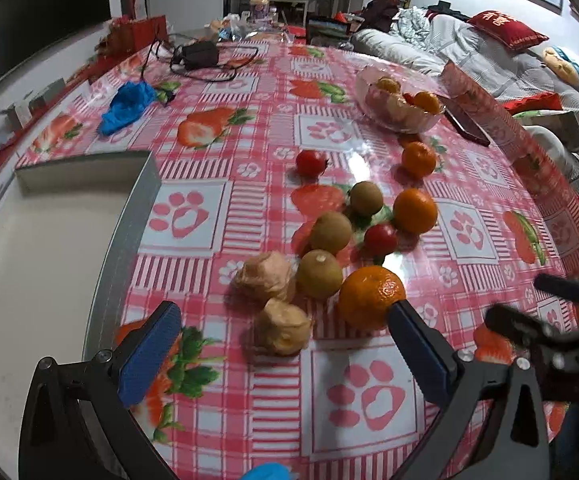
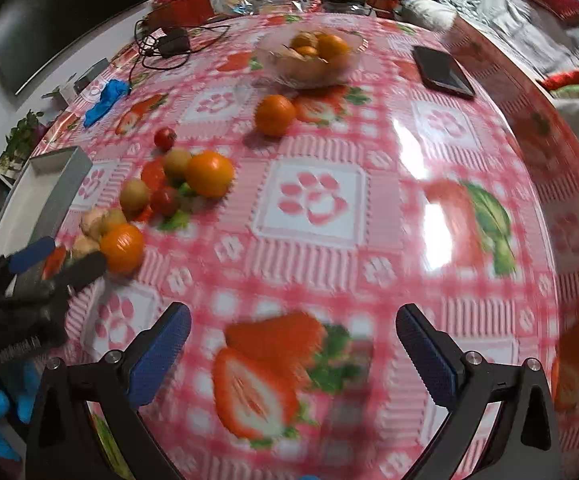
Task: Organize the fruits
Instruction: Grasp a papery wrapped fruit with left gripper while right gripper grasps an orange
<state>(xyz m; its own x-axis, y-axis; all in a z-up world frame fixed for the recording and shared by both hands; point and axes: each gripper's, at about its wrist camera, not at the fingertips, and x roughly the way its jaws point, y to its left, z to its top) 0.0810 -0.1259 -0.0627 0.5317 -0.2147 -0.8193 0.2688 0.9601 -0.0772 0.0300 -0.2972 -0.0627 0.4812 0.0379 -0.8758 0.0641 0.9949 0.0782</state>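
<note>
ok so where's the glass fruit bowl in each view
Left wrist view: the glass fruit bowl sits upper right of centre, on the far side of the loose fruit.
Right wrist view: the same bowl is near the top, just right of centre, beyond a lone orange.
Shared landmark: the dark phone lies flat just to the right of the bowl in both views.

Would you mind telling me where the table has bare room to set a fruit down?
Bare cloth lies right of the loose oranges, running to the phone and the table's right edge. Another free strip lies between the grey tray and the fruit cluster. It is crowded around the kiwis, tomatoes and the glass bowl.
</note>
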